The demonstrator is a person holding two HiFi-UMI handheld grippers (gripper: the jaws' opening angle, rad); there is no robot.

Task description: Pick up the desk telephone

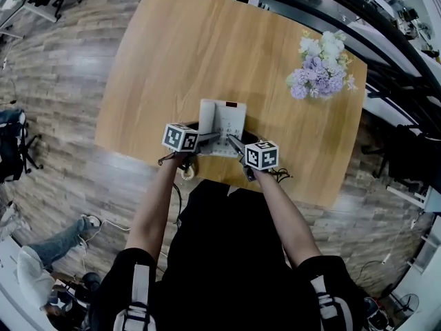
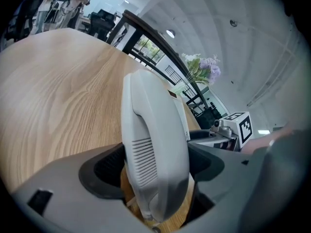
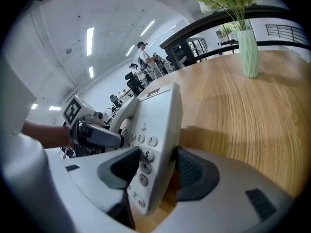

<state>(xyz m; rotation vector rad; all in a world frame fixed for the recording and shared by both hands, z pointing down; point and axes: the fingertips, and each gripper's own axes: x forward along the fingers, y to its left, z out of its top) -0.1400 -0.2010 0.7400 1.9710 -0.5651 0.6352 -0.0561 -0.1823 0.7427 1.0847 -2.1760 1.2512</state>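
At near edge of pale wooden table (image 1: 172, 54), clamping white plastic desk telephone (image 1: 222, 119) from both sides: left gripper (image 2: 154, 166) jaws closed on curved handset (image 2: 153, 125), right gripper (image 3: 155, 166) jaws closed on keypad (image 3: 145, 149) edge.

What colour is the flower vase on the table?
Pale green vase, clearest in the right gripper view.
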